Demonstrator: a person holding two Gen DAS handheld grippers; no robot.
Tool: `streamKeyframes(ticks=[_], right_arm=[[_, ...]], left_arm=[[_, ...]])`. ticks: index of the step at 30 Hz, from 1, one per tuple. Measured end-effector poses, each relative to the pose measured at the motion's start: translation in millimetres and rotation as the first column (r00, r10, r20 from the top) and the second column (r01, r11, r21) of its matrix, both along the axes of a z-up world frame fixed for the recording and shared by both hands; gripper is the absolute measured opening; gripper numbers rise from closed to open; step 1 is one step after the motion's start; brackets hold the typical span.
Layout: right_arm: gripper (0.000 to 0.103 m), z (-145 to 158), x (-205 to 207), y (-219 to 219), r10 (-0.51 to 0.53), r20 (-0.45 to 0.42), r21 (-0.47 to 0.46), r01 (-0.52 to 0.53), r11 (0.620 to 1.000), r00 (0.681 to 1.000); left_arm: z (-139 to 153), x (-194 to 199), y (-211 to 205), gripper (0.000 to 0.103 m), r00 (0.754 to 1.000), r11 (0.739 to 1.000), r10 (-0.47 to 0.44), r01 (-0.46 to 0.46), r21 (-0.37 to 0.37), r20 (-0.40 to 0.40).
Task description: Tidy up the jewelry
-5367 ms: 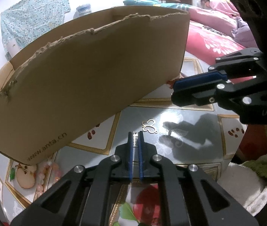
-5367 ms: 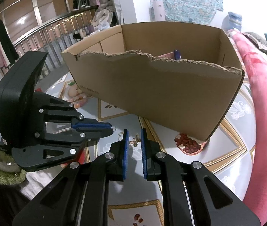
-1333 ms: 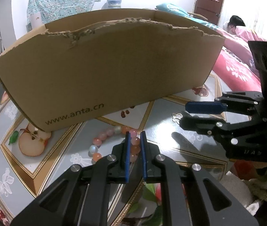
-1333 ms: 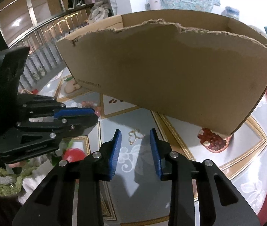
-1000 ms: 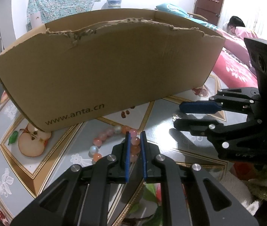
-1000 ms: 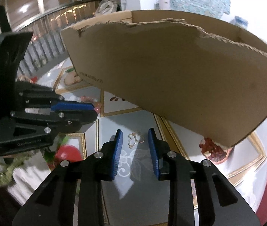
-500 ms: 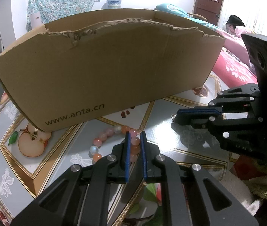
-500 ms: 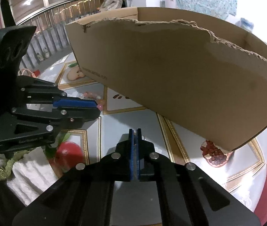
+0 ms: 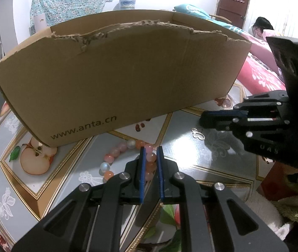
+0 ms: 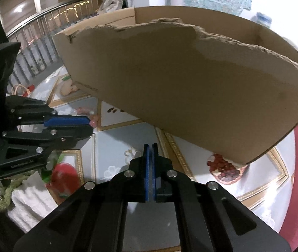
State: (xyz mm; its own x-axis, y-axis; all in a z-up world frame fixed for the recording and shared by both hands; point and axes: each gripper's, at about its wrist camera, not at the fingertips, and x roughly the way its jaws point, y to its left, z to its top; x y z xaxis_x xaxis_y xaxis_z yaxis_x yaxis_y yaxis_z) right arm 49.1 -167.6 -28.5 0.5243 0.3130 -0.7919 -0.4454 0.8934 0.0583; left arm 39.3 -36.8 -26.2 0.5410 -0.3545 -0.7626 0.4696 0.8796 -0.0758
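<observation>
On a glossy fruit-patterned tabletop (image 9: 191,168), before a torn brown cardboard box (image 9: 117,79), the left gripper (image 9: 150,168) pinches a bracelet of pink, orange and pearly beads (image 9: 127,147). The right gripper (image 10: 150,153) has just snapped closed with nothing visible between its pads; the small silver butterfly-shaped trinket (image 9: 198,134) lies just beside its tips. Both pieces look light; the bracelet limp (beads likely slippery), best gripped across the strand, the flat trinket by an edge.
</observation>
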Motion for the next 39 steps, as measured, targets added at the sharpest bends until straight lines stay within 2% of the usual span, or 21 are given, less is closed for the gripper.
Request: streamKeyframes(ticks=[16, 22, 25, 32, 38, 39], right_arm=[[0.002, 1, -18, 16, 0.099, -0.038, 0.058, -0.097, 0.994, 0.994], [0.002, 6, -11, 13, 0.071, 0.02, -0.007, -0.071, 0.997, 0.997], [0.004, 1, -3, 11, 0.043, 0.011, -0.033, -0.042, 0.999, 0.999], [0.005, -1, -18, 20, 0.124, -0.035, 0.005, -0.124, 0.992, 0.992], [0.005, 2, -20, 16, 0.099, -0.049, 0.043, -0.097, 0.994, 0.994], [0.008, 4, -21, 14, 0.094, -0.044, 0.057, -0.092, 0.994, 0.995]], left_arm=[[0, 0, 1, 0.01, 1.0, 1.0, 0.002, -0.002, -0.005, 0.001], [0, 0, 1, 0.01, 1.0, 1.0, 0.003, -0.003, -0.004, 0.002], [0, 0, 1, 0.01, 1.0, 1.0, 0.002, -0.002, -0.005, 0.001], [0, 0, 1, 0.01, 1.0, 1.0, 0.002, -0.002, -0.005, 0.002], [0, 0, 4, 0.01, 1.0, 1.0, 0.003, -0.003, -0.019, 0.002], [0, 0, 4, 0.01, 1.0, 1.0, 0.003, -0.003, -0.02, 0.002]])
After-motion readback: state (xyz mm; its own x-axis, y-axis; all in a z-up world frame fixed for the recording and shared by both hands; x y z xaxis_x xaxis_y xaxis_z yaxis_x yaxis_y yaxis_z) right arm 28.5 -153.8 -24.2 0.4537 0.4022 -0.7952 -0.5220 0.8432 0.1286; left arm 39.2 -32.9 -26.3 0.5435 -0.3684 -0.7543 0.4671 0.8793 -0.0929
